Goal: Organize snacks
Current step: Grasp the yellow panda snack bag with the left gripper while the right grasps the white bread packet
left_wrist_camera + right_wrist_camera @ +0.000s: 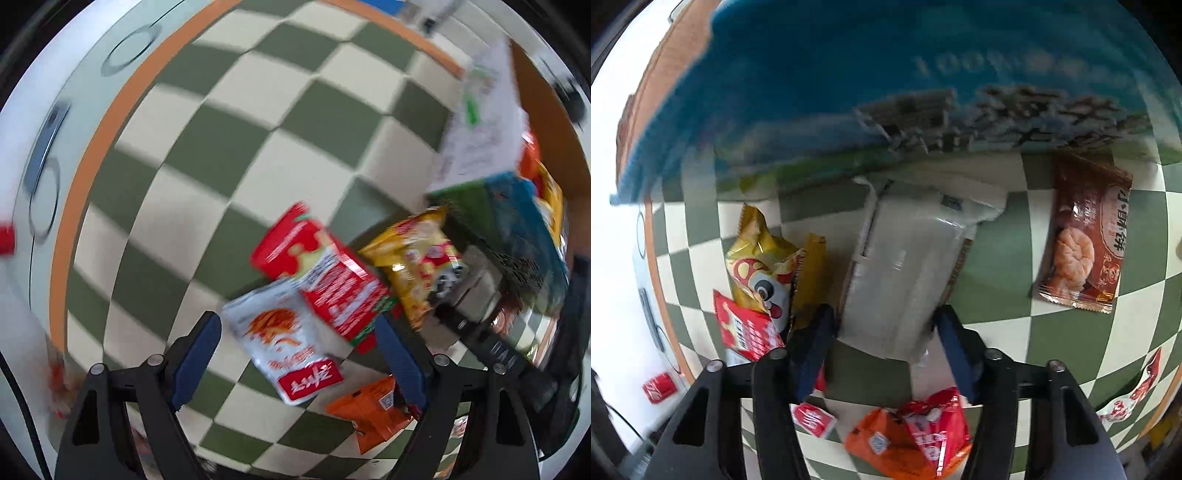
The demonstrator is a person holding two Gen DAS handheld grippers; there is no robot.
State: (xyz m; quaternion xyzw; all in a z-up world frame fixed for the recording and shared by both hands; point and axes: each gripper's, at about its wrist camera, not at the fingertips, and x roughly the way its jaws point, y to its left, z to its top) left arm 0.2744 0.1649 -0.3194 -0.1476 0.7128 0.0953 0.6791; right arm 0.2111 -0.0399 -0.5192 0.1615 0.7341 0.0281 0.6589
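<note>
One clear packet (908,273), two tongs (882,332)

The cloth (236,122) has green and cream checks with an orange border. One packet (1086,236) is brown, another packet (417,266) is yellow.

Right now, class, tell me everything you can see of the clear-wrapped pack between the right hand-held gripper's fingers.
The pack is a long block in clear, glossy plastic, its contents whitish with a brown edge. A crimped seal with a small dark label closes its far end. It lies flat on the checkered cloth, running away from the camera toward the blue box. The right hand-held gripper straddles its near end, blue pads at both sides.
</note>
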